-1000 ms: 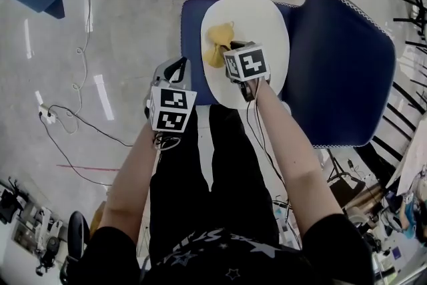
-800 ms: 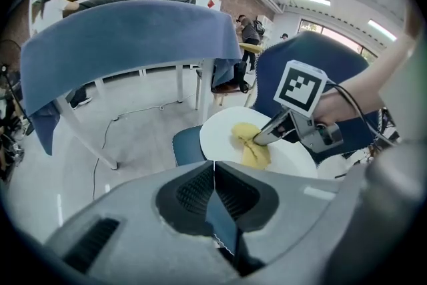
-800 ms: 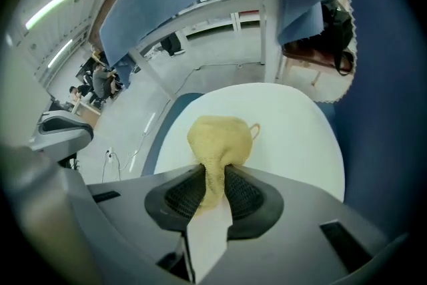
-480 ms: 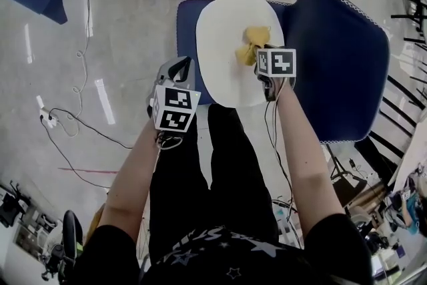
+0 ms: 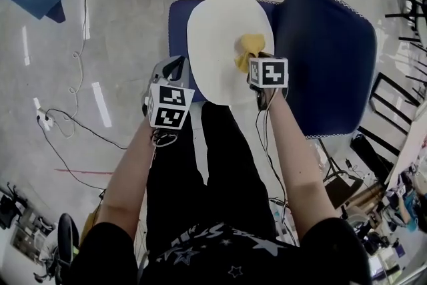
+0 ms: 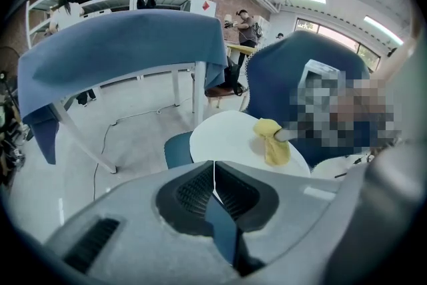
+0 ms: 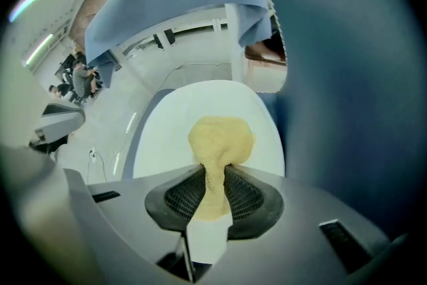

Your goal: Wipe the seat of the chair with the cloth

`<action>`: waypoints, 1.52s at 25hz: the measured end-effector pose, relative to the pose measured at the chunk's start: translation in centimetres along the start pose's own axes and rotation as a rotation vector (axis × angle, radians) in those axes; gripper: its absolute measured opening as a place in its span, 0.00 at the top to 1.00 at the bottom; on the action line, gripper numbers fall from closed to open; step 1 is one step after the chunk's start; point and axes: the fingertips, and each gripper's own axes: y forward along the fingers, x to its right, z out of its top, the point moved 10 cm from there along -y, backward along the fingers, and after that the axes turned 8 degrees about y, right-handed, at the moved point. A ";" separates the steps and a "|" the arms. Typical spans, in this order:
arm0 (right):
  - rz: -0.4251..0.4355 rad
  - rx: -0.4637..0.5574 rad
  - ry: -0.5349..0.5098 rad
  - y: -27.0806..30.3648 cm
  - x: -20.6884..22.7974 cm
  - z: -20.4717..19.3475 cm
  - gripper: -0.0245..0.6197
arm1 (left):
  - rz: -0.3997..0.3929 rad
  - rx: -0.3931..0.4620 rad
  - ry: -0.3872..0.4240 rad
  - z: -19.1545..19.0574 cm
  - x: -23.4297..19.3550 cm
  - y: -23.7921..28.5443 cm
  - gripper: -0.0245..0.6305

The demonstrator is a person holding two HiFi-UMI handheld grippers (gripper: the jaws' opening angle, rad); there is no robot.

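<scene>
Right tool [image 7: 213, 191]: clamped on yellow cloth [image 7: 220, 137], pressed to white seat [image 5: 213, 43]. Left tool [image 6: 213, 185]: jaws together, empty. Risk: thin pinch; dragging may pull cloth free

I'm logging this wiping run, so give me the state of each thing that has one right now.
right gripper: shut on the cloth.
cloth: bunched, pinched at one end, loose end on the seat.
left gripper: shut, empty, held beside the seat's left edge.
seat: bare except for the cloth on its right part.
</scene>
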 end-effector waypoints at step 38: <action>0.025 -0.142 -0.154 1.4 2.2 -6.2 0.82 | 0.111 -0.051 -0.157 -2.5 8.4 -2.9 0.93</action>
